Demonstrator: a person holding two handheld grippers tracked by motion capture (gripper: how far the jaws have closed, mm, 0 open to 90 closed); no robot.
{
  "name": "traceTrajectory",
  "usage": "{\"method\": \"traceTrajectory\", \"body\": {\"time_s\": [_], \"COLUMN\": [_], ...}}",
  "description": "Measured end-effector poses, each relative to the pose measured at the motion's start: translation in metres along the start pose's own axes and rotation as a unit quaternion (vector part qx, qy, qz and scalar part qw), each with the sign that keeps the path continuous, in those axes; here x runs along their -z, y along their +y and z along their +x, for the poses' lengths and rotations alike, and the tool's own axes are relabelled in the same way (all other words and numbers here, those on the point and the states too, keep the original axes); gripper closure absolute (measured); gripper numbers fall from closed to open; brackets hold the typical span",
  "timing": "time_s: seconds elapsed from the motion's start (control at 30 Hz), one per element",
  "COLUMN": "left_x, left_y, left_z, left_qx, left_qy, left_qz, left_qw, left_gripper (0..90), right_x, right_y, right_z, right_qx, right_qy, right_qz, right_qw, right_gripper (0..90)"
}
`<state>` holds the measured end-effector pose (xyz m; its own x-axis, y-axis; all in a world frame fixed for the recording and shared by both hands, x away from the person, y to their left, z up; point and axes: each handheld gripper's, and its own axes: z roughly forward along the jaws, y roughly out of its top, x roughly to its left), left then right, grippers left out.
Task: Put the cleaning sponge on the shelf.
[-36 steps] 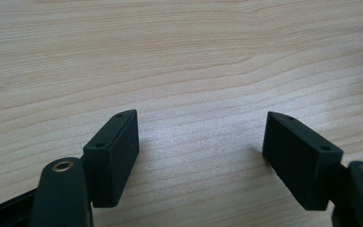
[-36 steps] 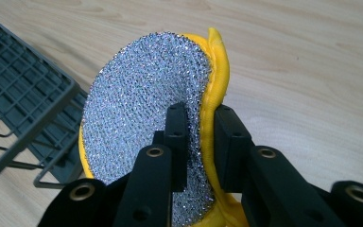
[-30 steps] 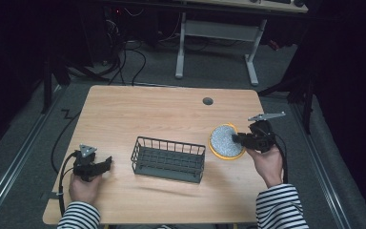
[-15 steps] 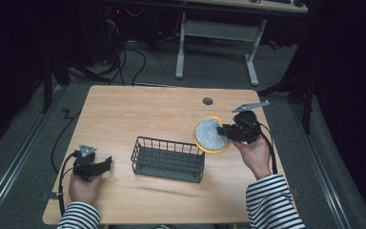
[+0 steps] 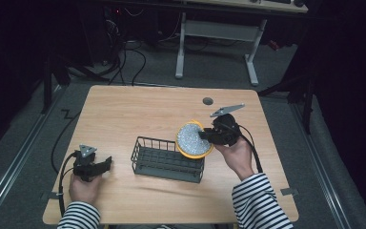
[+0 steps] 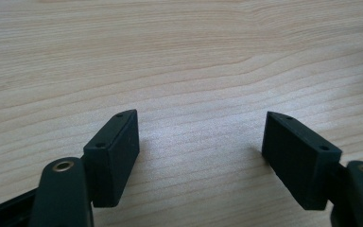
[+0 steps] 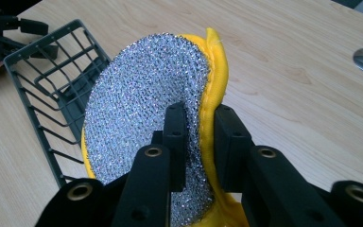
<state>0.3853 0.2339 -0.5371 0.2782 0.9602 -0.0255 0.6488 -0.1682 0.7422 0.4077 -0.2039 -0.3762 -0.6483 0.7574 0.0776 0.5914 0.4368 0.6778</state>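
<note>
The right tool is clamped on the edge of a round scrub pad, shiny silver on one side and yellow on the other. It holds the pad up in the air, tilted on its side, just above the right end of the dark wire basket. The basket sits in the middle of the wooden counter. The left tool rests on the counter to the left of the basket, with its jaws wide apart and nothing between them. I think the step now is carrying the pad to the basket. Next, the pad should go a bit more to the left and down, so it sits inside the wires. Then the right tool can let go.
</note>
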Motion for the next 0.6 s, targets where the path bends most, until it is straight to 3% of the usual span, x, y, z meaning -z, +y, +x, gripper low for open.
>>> {"method": "traceTrajectory", "body": {"time_s": [0.27, 0.6], "left_x": [0.0, 0.0], "left_y": [0.0, 0.0], "left_z": [0.0, 0.0], "left_qx": [0.001, 0.002], "left_qy": [0.0, -0.001], "left_qz": [-0.001, -0.001], "left_qw": [1.0, 1.0], "left_gripper": [28.7, 28.7], "right_x": [-0.014, -0.027], "right_y": [0.002, 0.001], "right_z": [0.013, 0.024], "right_qx": [0.015, 0.033], "right_qy": [0.022, 0.026], "right_qz": [0.007, 0.023], "right_qw": [0.9996, 0.9989], "right_gripper": [76.9, 76.7]}}
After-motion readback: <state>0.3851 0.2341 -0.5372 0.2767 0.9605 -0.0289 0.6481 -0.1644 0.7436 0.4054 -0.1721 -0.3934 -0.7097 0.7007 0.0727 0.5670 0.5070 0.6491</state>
